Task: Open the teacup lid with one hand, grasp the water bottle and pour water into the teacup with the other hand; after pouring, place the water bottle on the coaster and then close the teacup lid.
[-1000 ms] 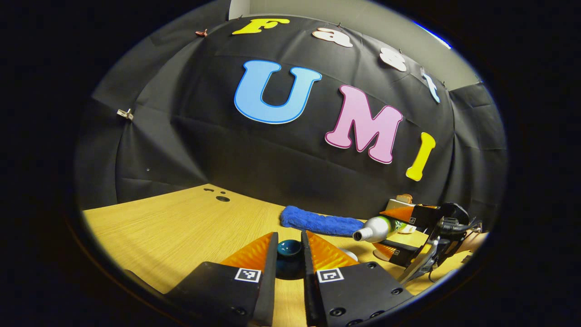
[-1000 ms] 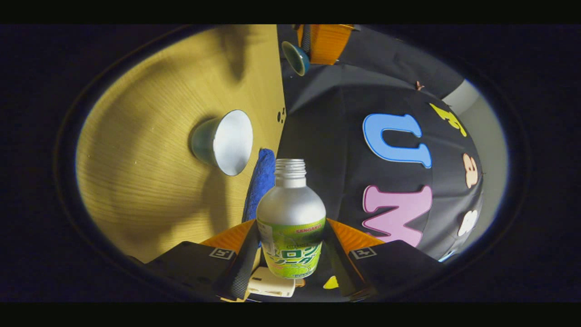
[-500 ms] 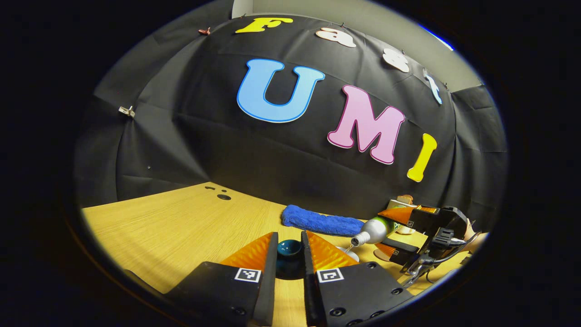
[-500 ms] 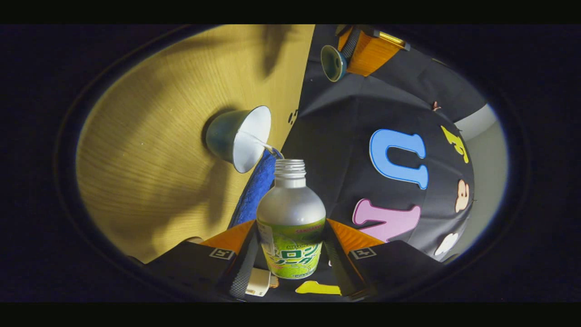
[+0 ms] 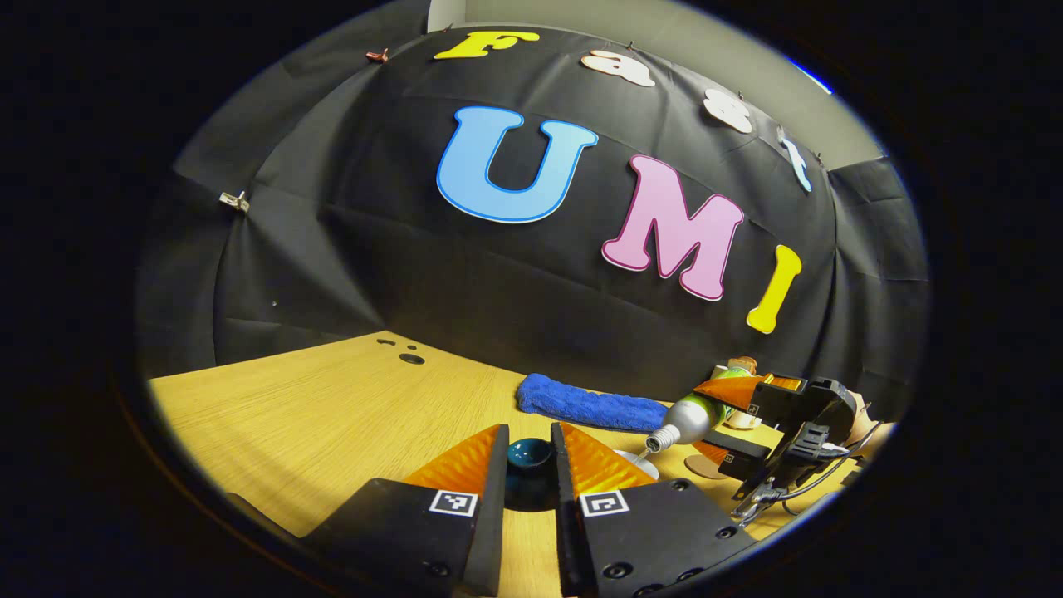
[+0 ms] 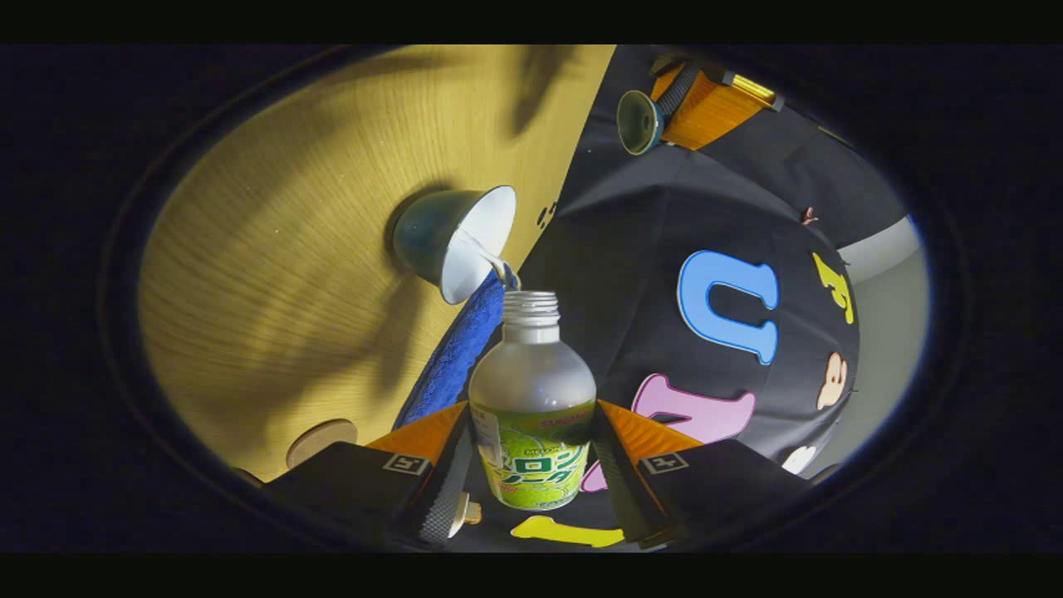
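Your left tongs [image 5: 529, 453] are clamped on the dark teal teacup lid [image 5: 529, 453], lifted off and held to the left of the teacup [image 6: 453, 241], which stands uncovered on the wooden table [image 5: 332, 407]. A blue cloth [image 5: 585, 405] lies behind the teacup against the booth wall. To the teacup's right, your right tongs [image 6: 531, 448] grip the water bottle [image 6: 531, 399] by its green label, both fingers pressing it, tipped neck-down so a thin stream of water [image 6: 490, 259] runs from the mouth into the teacup's white inside. The round coaster [image 6: 322, 438] sits on the table right of the teacup, under the bottle.
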{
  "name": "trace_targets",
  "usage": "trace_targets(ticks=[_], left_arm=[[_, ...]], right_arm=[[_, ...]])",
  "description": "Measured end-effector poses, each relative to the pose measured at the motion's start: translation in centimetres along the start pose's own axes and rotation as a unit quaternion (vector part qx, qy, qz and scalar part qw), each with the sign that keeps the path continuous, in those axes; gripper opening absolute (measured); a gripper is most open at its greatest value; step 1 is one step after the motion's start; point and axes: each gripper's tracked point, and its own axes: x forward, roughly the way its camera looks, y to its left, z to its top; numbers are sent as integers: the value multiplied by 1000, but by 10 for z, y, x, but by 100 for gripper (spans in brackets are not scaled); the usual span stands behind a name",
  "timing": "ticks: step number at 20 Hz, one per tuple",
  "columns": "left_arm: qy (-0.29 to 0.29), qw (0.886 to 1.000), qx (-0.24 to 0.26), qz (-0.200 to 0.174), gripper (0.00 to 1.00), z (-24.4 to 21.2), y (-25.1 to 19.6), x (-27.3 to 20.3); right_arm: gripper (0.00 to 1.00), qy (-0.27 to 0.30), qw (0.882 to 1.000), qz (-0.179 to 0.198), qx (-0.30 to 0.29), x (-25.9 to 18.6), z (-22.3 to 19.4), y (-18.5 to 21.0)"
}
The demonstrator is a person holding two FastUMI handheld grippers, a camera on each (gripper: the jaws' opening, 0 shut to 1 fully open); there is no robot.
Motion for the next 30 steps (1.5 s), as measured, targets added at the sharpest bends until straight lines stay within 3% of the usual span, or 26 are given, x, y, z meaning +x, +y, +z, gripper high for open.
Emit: trace_targets(ticks=[8, 11, 14, 18, 19, 26, 30], left_arm=[[5, 1000, -5, -2, 31, -3, 0, 3], [5, 1000, -6, 0, 31, -3, 3, 2], [6, 1000, -8, 0, 31, -3, 3, 2], [4, 1000, -11, -1, 30, -1, 3, 1], [4, 1000, -11, -1, 30, -1, 3, 1], [2, 1000, -17, -2, 31, 1, 5, -2], [1, 1000, -15, -3, 31, 4, 3, -2]], right_arm=[[76, -5, 999, -7, -37, 2, -3, -2], [77, -9, 997, -29, -65, -2, 1, -9], [77, -17, 992, -48, -114, 5, -2, -37], [80, -23, 983, -71, -167, 9, -5, -48], [77, -23, 981, -76, -176, 8, -4, -50], [73, -31, 977, -91, -192, 7, 0, -64], [77, -31, 976, -87, -198, 6, 1, -61]])
